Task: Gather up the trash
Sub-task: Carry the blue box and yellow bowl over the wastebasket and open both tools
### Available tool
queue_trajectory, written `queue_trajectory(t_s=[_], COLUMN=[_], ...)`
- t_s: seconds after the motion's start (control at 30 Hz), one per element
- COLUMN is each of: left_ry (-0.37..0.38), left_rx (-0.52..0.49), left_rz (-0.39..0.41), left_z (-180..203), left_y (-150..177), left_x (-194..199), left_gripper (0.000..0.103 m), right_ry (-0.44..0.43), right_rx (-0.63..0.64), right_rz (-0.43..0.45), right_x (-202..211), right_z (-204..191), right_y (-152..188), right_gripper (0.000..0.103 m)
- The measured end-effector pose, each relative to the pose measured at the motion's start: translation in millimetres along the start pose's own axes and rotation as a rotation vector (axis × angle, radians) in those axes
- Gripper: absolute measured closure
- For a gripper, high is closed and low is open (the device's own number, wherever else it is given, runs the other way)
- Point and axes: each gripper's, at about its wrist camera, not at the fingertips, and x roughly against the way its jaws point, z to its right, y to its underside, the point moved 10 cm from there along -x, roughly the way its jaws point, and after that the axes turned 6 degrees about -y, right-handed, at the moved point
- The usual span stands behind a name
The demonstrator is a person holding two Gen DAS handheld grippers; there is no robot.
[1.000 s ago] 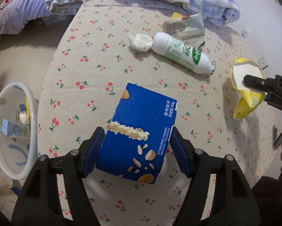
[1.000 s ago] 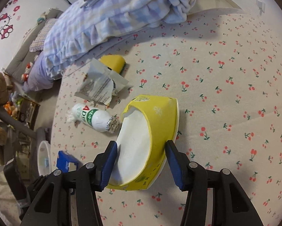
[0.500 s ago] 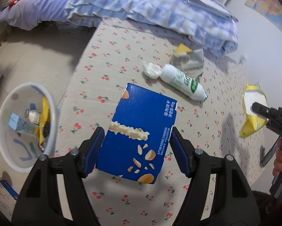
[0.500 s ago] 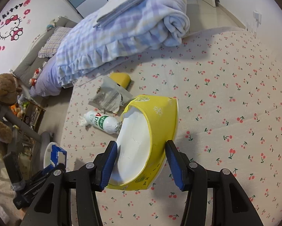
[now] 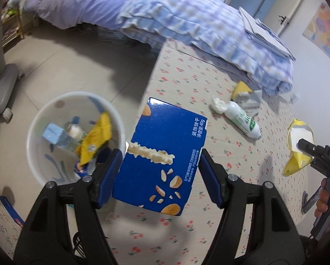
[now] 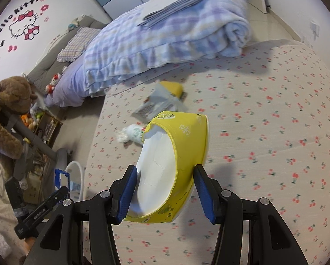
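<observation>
Left wrist view: the left gripper [image 5: 160, 172] is clamped on a blue snack box [image 5: 165, 156], one blue pad against each long side. The box fills the centre of the frame, held off the cherry-print mat [image 5: 187, 84]. At centre left, a white bin [image 5: 34, 130] stands on the tiled floor beside the mat's edge. It contains a light-blue carton [image 5: 54, 135], a yellow wrapper [image 5: 96, 139] and other small items that cannot be identified. The box's left edge sits just right of the bin rim in the frame.

At right of centre, a white bottle with green label [image 5: 242, 119] lies on its side on the mat, with a crumpled white tissue [image 5: 219, 106] touching its upper-left end. A grey foil wrapper [image 5: 248, 98] and a yellow piece [image 5: 241, 88] lie just above the bottle. A folded plaid blanket [image 5: 209, 26] occupies the upper centre.

At the right edge, the right gripper [image 5: 306, 148] holds a crushed yellow paper bowl [image 5: 299, 143].

Right wrist view: the right gripper [image 6: 165, 190] is closed on the yellow paper bowl [image 6: 178, 159], which is squeezed flat between the pads with its white interior facing left. The bottle [image 6: 134, 133] and foil wrapper [image 6: 156, 106] lie on the mat [image 6: 275, 132] above the bowl. At lower left, the bin [image 6: 76, 172] and blue box [image 6: 60, 177] are partly visible.
</observation>
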Motion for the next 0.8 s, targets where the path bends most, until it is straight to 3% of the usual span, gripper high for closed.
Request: queue_trajectory(t_s=[0.5,0.8], left_ry=[-0.084,-0.099], left_rx=[0.135,0.183], left_rz=[0.051,0.093], left_z=[-96,-130], left_y=[-5,-15], left_x=[13,15], left_gripper=[0.032,0.032], right_ry=[-0.055,-0.102], right_rx=[0.129,0.187], right_rz=[-0.046,-0.08], right_x=[-52,-85], right_z=[-99,-150], right_y=[17,32], right_gripper=[0.049,0.049])
